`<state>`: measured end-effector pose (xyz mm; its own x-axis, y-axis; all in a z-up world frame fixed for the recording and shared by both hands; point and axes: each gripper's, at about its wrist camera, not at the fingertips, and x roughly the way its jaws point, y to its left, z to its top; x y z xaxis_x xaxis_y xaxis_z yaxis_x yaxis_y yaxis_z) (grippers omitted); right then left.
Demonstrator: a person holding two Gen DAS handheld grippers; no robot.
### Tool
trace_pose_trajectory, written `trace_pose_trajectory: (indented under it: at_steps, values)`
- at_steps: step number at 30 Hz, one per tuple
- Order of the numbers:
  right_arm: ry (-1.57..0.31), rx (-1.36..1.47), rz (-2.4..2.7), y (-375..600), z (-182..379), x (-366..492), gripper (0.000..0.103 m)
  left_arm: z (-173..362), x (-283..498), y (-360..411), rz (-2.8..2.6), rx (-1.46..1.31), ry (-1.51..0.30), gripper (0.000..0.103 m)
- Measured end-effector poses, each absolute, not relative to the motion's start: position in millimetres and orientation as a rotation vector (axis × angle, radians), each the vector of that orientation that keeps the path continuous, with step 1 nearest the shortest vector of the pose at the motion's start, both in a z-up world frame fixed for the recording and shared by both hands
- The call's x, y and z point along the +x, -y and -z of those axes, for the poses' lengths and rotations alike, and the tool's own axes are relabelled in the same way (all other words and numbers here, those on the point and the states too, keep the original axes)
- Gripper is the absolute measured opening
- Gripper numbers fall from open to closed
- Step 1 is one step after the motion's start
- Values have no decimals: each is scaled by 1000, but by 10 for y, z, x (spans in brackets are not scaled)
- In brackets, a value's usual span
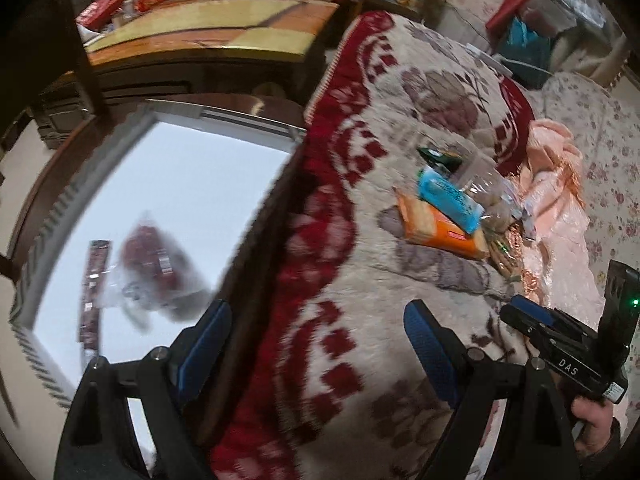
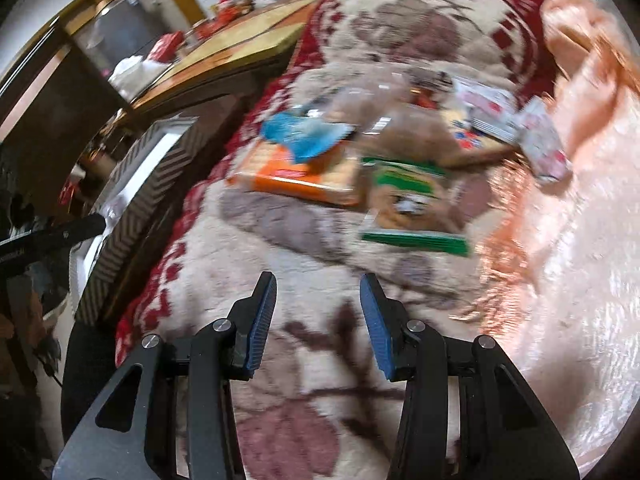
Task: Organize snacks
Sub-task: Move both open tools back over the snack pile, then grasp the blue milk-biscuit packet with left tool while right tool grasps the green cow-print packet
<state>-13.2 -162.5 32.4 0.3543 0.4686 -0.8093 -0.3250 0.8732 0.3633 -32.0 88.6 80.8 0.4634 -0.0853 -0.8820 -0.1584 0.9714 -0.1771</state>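
A heap of snack packs lies on a cream and red blanket (image 1: 360, 280): an orange cracker pack (image 1: 436, 228) (image 2: 296, 172), a blue pack (image 1: 448, 200) (image 2: 304, 136) on top of it, and a green-edged clear pack of brown snacks (image 2: 412, 208). A white box (image 1: 160, 200) with a striped rim (image 2: 132, 184) stands left of the bed; it holds a clear bag of red snacks (image 1: 156, 268) and a dark red strip pack (image 1: 94, 288). My left gripper (image 1: 316, 324) is open and empty over the box edge. My right gripper (image 2: 318, 296) is open and empty, short of the heap.
A pink satin quilt (image 2: 560, 200) lies right of the snacks. A wooden table (image 1: 212, 28) with red boxes stands behind the white box. The right gripper body (image 1: 568, 348) shows at the left wrist view's right edge. Bags and clutter (image 1: 532, 40) sit at the far end of the bed.
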Motion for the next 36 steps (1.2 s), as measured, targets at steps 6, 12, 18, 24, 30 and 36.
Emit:
trace_pose_trajectory:
  at_steps: [6,12,18,24,30,36]
  values:
    - [-1053,151,-557,1585,-414,32,43,-757,-111,-709,-15,-252,-1115,90]
    - [-962,44,-611,1254,-669,400,43,-711,36,-687,-14,-273,-1132,90]
    - [-992,110,-667,1100,-634,881,43,-732,161,-711,-24,-268,-1125,90]
    - [-1085,47,-716,787,-462,823,48,-726,237,-877,-68,-283,-1129,90]
    - [-1057,124,-716,1089,-547,475,49,-751,399,-809,-39,-342,-1120,90]
    - [-1015,185,-594,1750,-613,259,49,-714,664,-501,5,-333,-1137,90]
